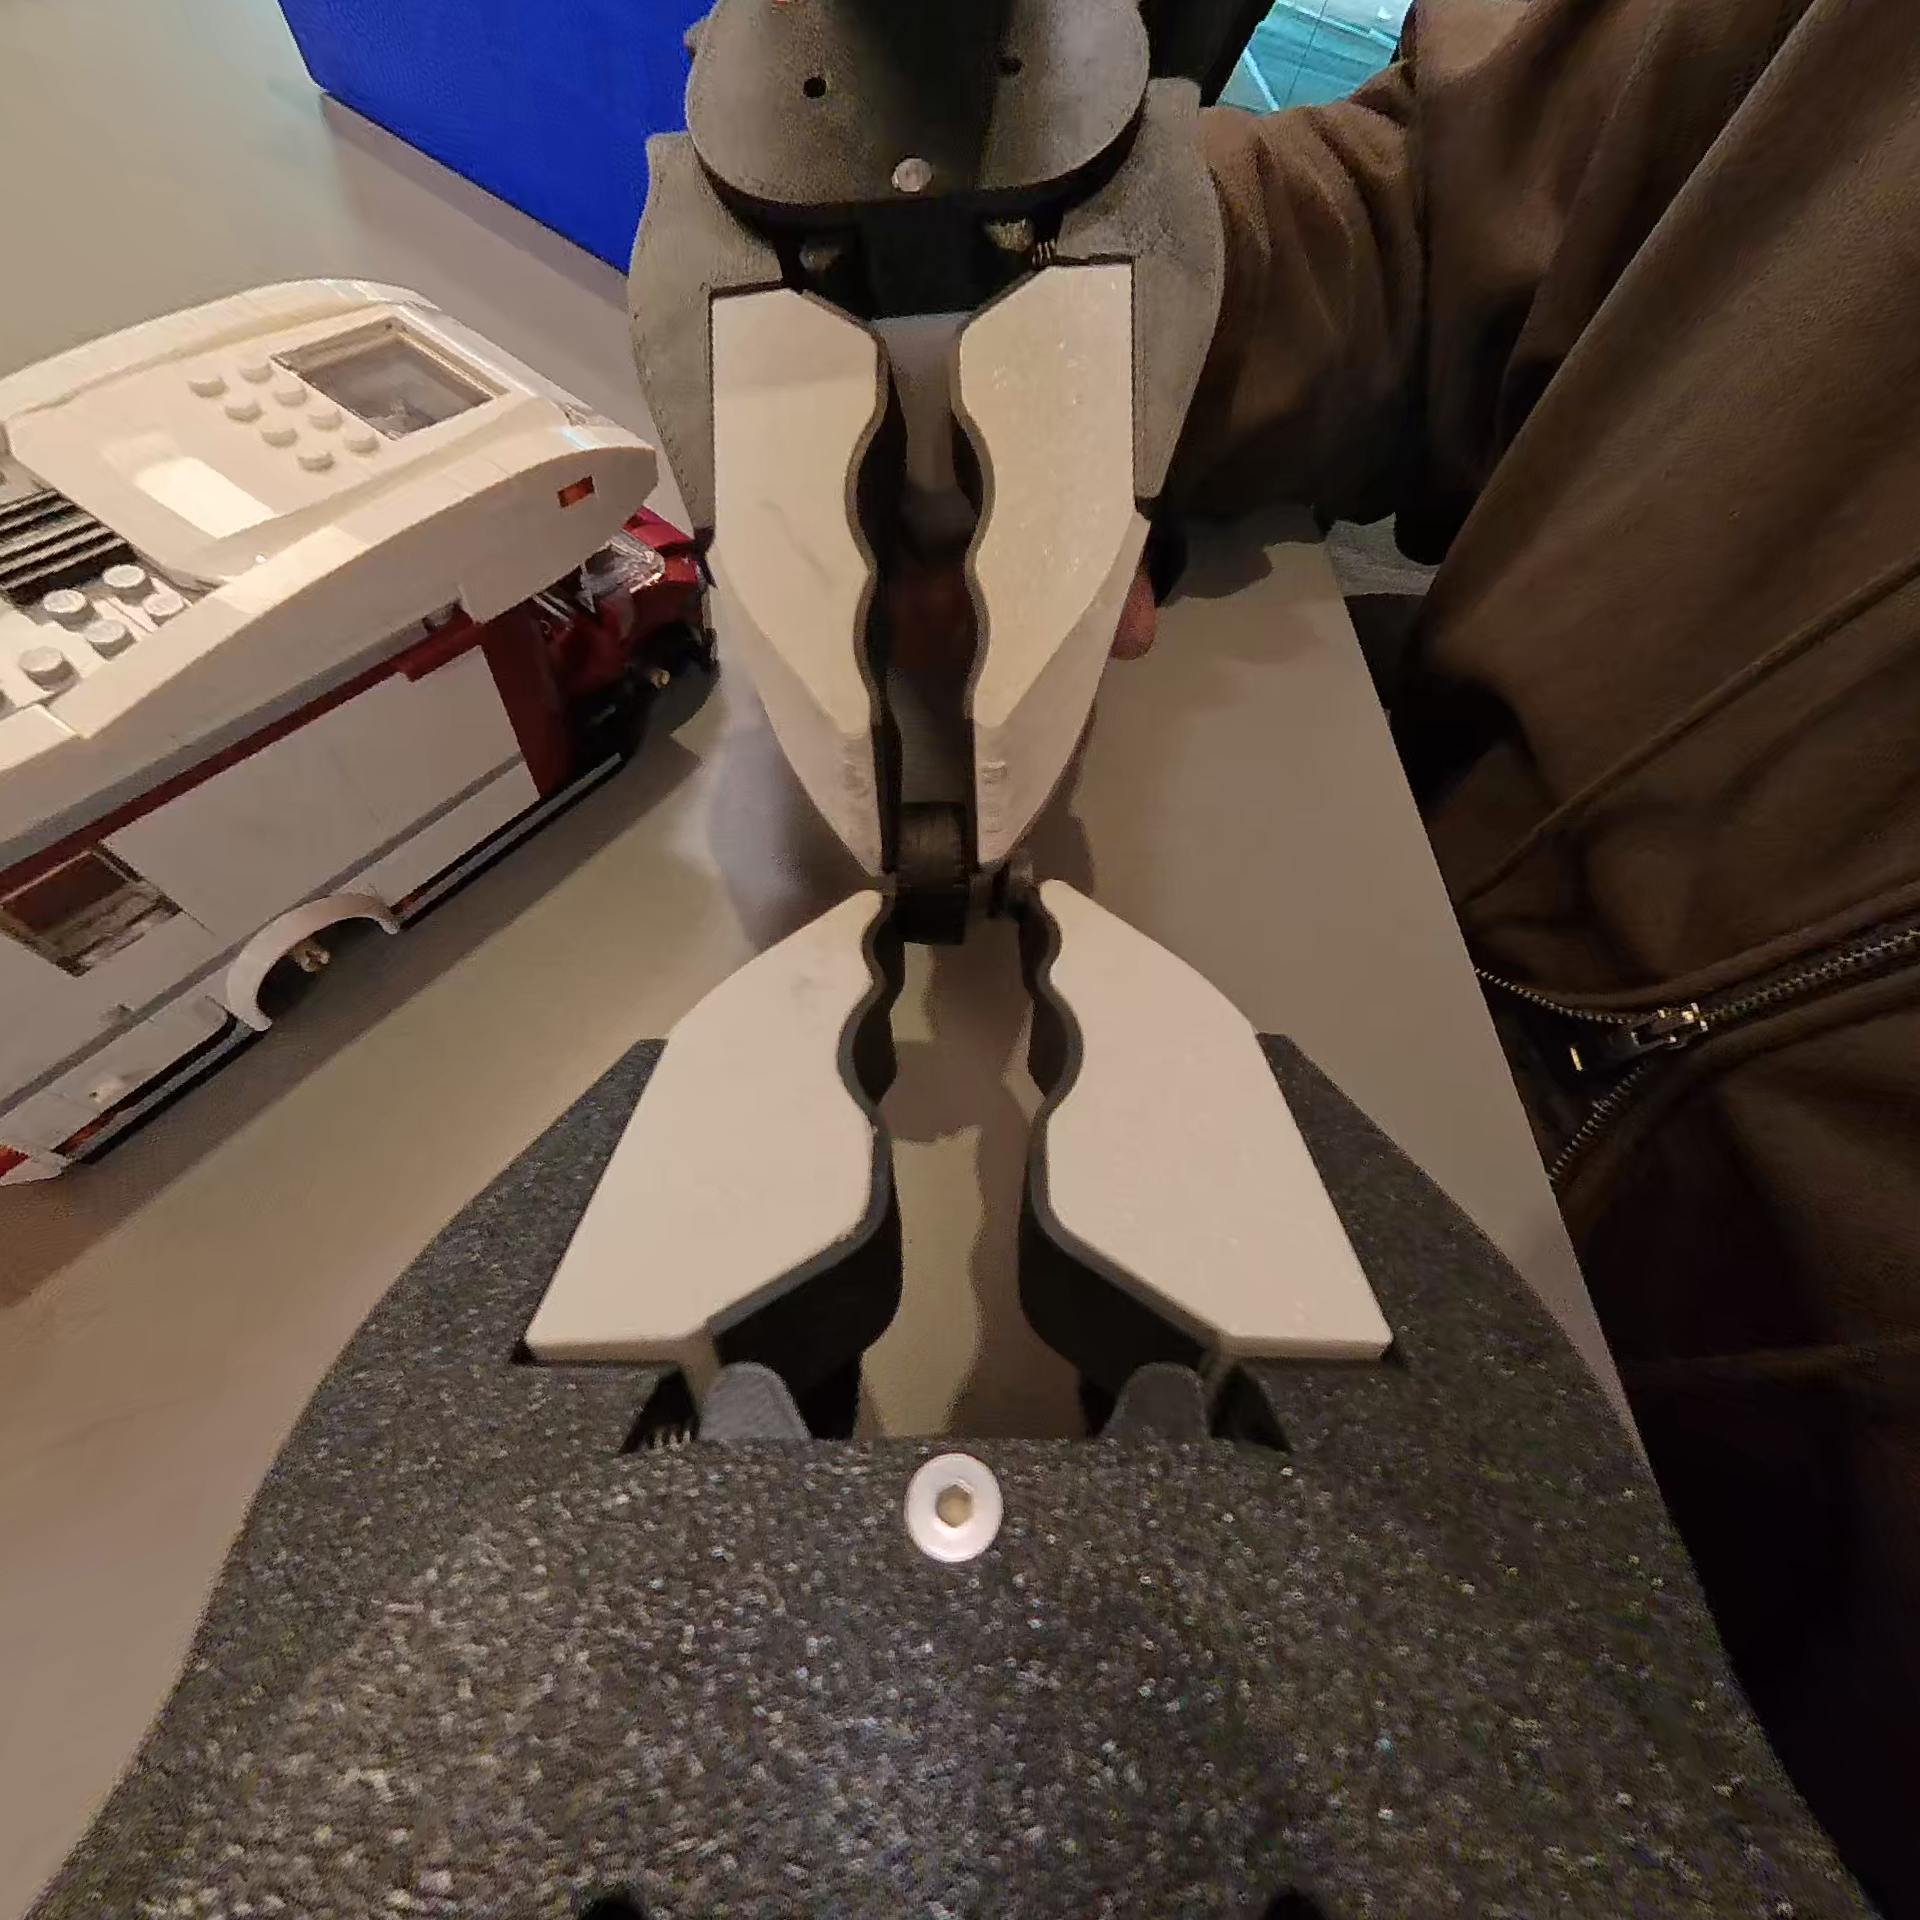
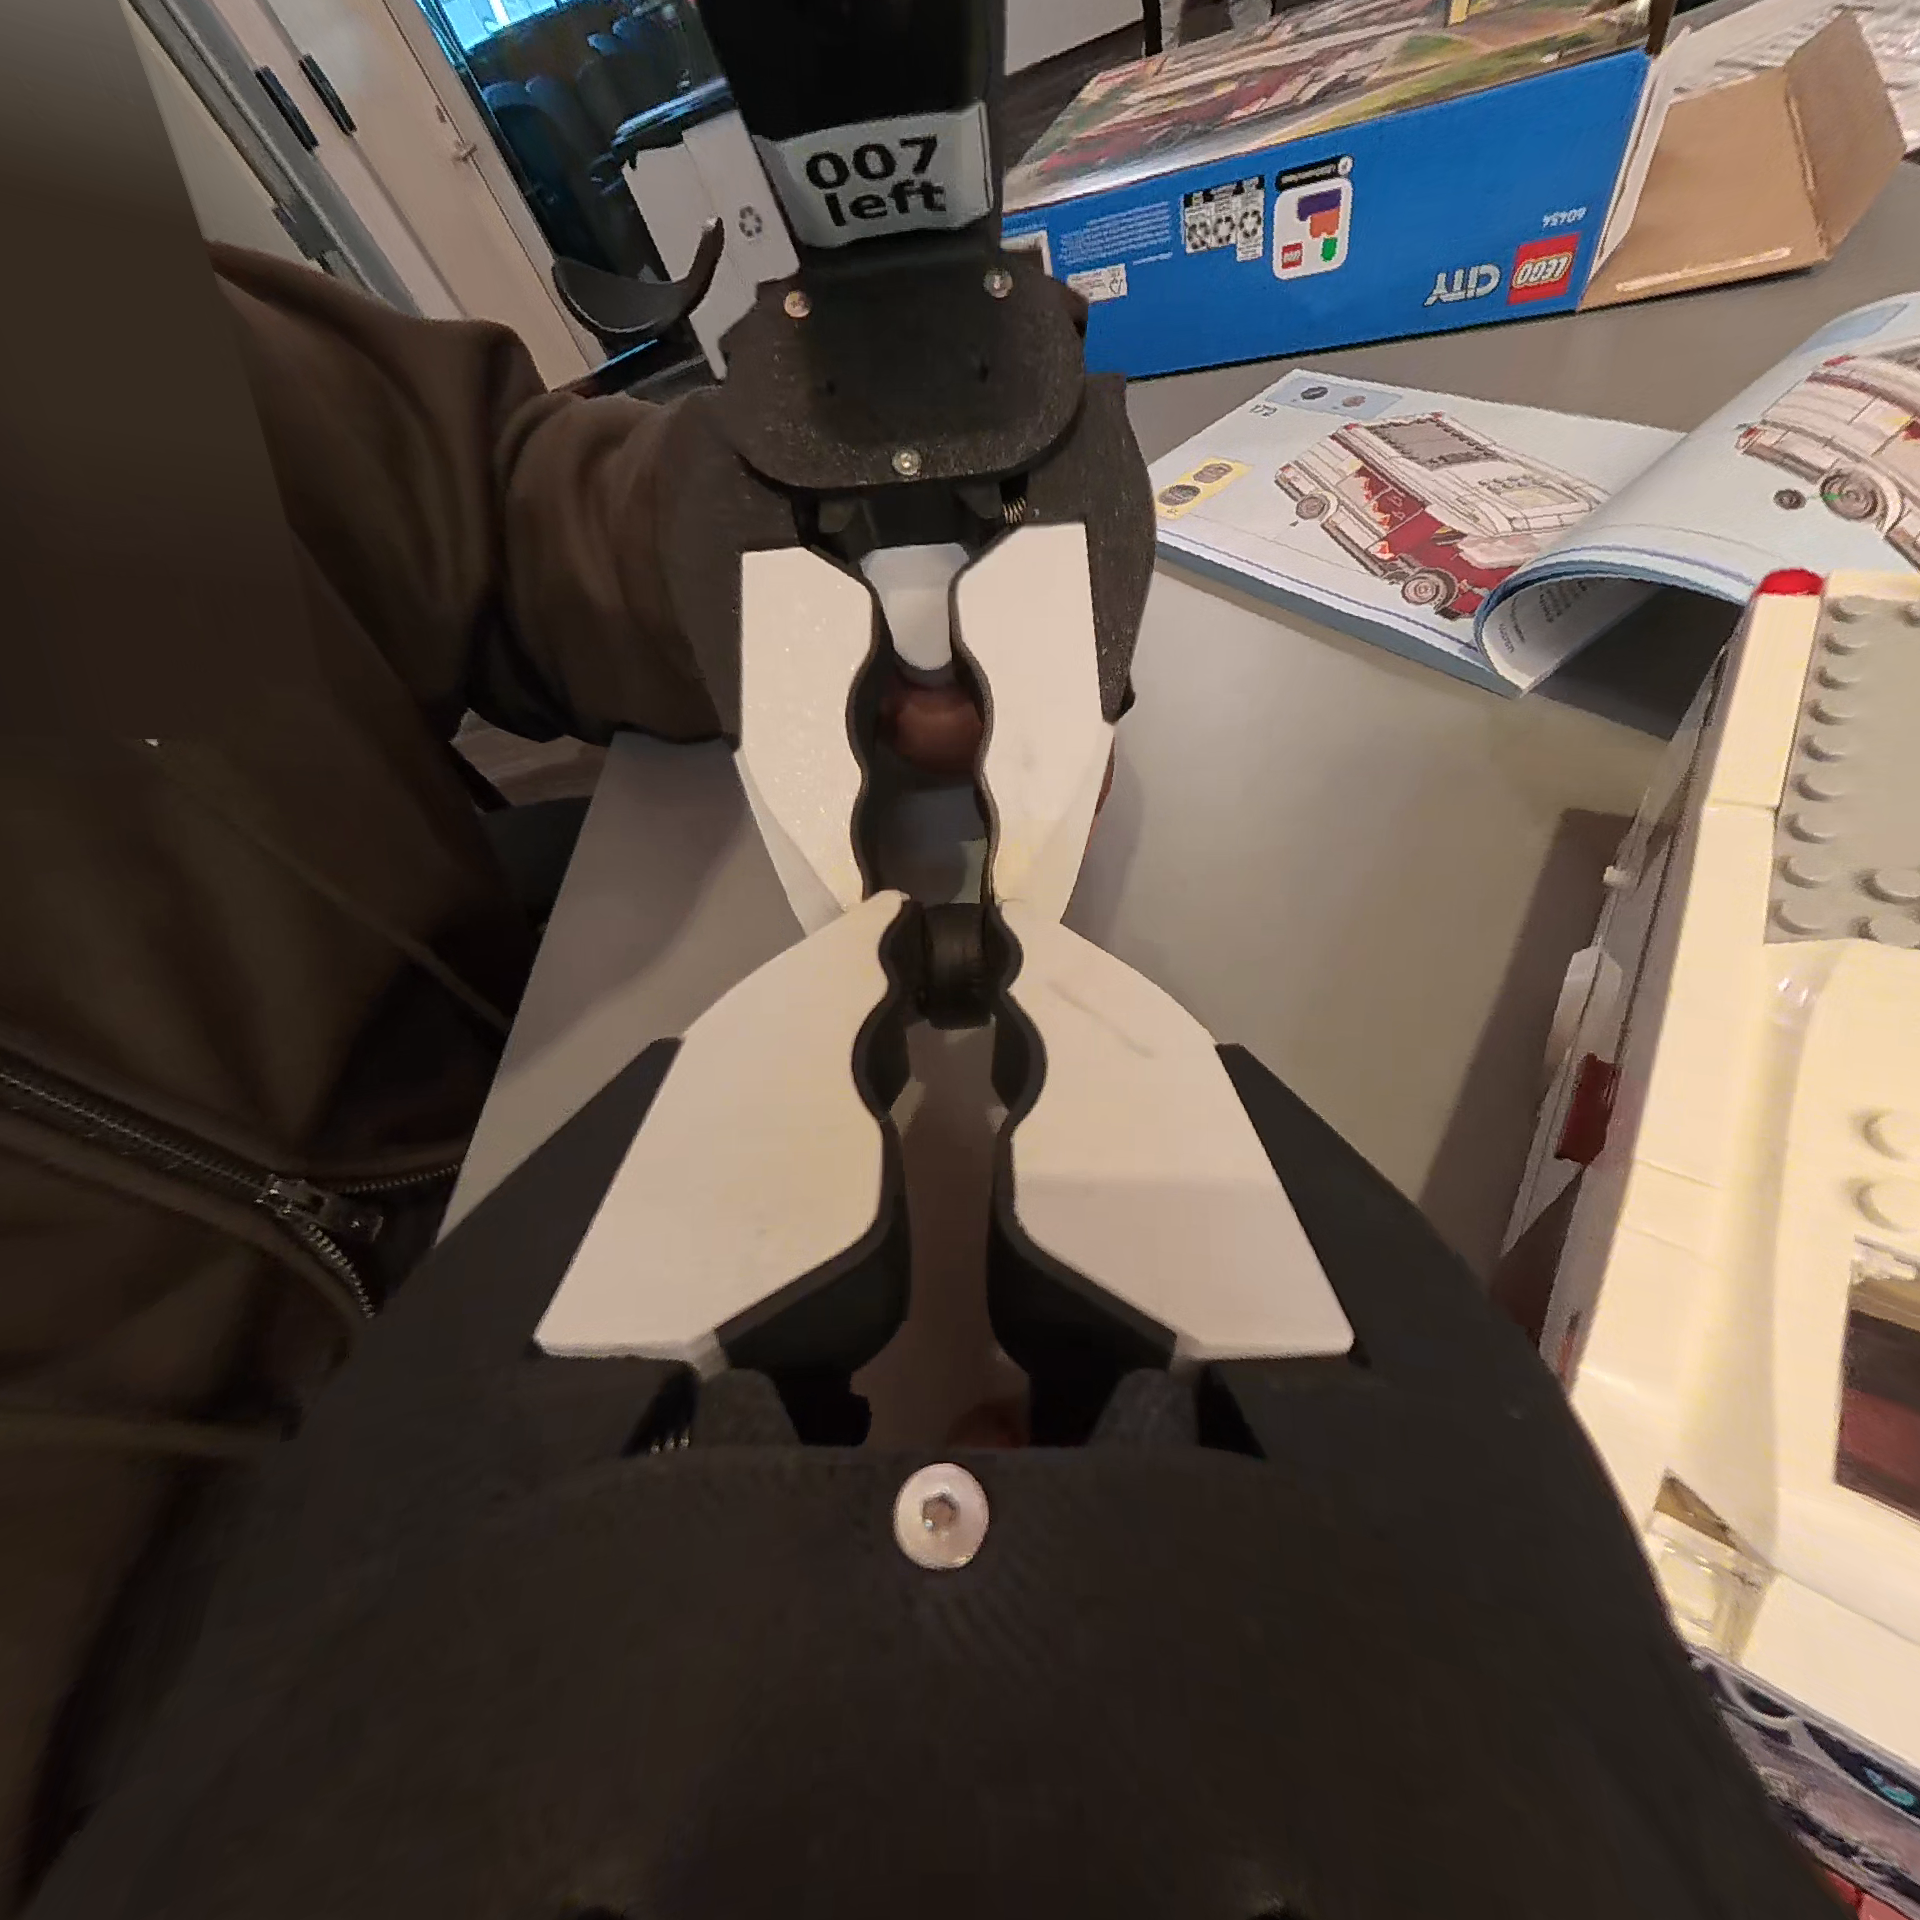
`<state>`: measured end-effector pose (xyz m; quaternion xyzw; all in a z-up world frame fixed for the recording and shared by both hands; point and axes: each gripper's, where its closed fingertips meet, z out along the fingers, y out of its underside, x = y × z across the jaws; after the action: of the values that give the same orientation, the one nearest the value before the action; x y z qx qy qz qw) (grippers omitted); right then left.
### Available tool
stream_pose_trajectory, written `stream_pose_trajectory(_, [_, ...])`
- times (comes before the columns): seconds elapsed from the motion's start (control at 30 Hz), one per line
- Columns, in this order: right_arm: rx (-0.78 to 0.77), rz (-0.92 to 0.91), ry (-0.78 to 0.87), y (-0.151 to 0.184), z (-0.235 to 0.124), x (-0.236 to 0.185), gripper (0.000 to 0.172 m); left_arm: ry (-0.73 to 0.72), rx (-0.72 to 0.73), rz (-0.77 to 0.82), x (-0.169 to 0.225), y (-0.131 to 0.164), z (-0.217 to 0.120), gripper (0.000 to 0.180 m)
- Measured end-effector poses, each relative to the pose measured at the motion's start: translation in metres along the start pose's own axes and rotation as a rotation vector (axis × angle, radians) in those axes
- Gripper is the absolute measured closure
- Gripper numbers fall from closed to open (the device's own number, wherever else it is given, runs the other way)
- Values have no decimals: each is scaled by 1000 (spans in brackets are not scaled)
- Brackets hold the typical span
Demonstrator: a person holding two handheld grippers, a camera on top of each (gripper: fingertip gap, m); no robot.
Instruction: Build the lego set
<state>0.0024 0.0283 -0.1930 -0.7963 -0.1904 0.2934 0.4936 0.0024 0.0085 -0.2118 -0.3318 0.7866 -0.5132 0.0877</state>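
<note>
Pinching a small black toy wheel (image 2: 954, 971) between the fingertips of the right hand-held gripper (image 2: 948, 925), tip to tip with the left hand-held gripper (image 1: 956, 899) above the counter (image 1: 416, 1143). Standing wider around that same wheel with the left one's fingers, contact impossible to tell. Off at 9 o'clock in the left view, a brick-built camper van (image 1: 260, 727), rear wheel arch (image 1: 312, 935) apparently without a wheel.
</note>
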Motion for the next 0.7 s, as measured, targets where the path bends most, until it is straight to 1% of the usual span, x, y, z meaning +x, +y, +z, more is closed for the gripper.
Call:
stream_pose_trajectory(0.1, [-4,-54,7,-1,0,-3,161,29,14,-22,4,-2,1,159])
stream_pose_trajectory(0.2, [-1,-61,3,-1,-1,-4,161,34,17,-23,4,-2,0,159])
stream_pose_trajectory(0.33, [8,-27,-2,-3,-4,-2,161,25,6,-13,3,-1,-1,159])
stream_pose_trajectory(0.37, [11,-13,0,-4,-5,-1,158,19,-3,-1,3,0,-1,159])
stream_pose_trajectory(0.5, [11,61,-40,-3,-8,0,157,12,-20,23,4,2,0,159])
stream_pose_trajectory(0.7, [-58,45,-63,8,-2,-6,155,5,-46,44,4,6,2,159])
